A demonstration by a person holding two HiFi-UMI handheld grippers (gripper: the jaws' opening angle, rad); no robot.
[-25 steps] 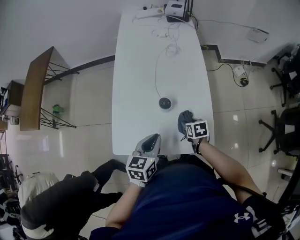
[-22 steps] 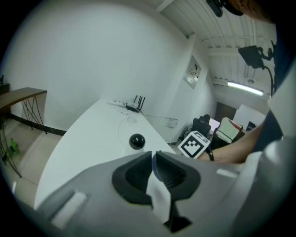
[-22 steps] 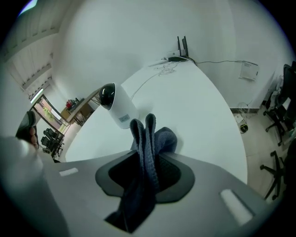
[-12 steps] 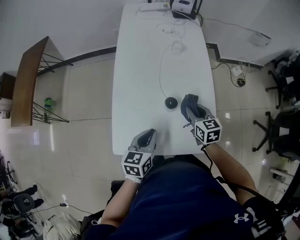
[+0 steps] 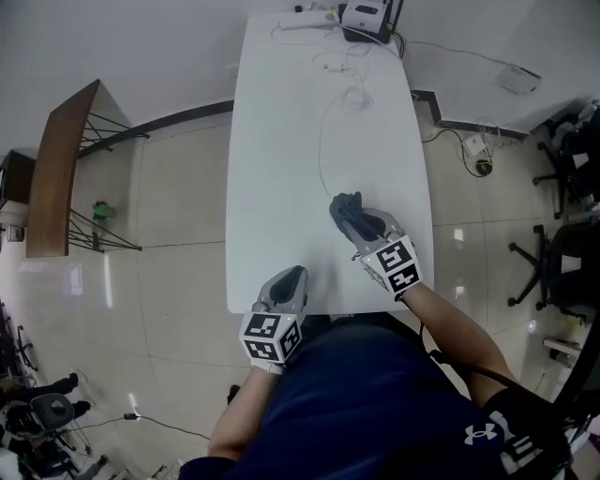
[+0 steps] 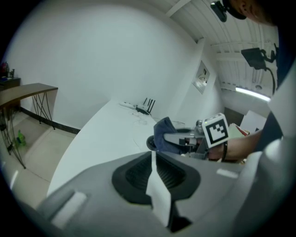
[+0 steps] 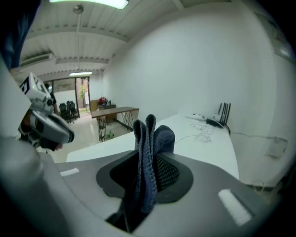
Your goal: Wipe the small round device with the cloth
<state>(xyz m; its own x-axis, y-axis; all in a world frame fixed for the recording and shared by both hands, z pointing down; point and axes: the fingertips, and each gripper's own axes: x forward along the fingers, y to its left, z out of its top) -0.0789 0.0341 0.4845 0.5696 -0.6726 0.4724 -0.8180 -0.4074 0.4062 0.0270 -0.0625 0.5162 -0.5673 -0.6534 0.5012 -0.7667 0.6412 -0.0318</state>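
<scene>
**Head view: one cloth [image 5: 345,210] gripped above one small round device [image 6: 150,142]**

There are two grippers, one cloth, one device, one cable and one large table. The right gripper [image 5: 366,232] has just been closing its jaws, and the dark blue cloth is pressed between them. The left gripper [image 5: 289,279] has its jaws together with nothing in them. It stays at the near edge of the table [image 5: 281,141], well apart from the cloth.

The table is white, long and bare in its middle. At its far end there are one router [image 5: 364,19] with upright antennas and one white power strip [image 5: 302,13], with some loose wires near them. The floor [image 5: 169,216] has pale glossy tiles. One brown side table [image 5: 58,173] stands at the left and at least two black office chairs [image 5: 572,150] at the right. The walls are plain and light.

The cloth is folded into a narrow bundle. Its long axis follows the right gripper's jaws and points away from the person, toward the far left part of the table. The device is round, so it has no long axis. Its thin cable [image 5: 320,150] leads away to the far end of the table.

The device lies on the near half of the table, a little right of the middle. The head view hides it under the cloth. In the left gripper view only its dark edge shows just beside the cloth, and whether the two touch is not clear.
</scene>
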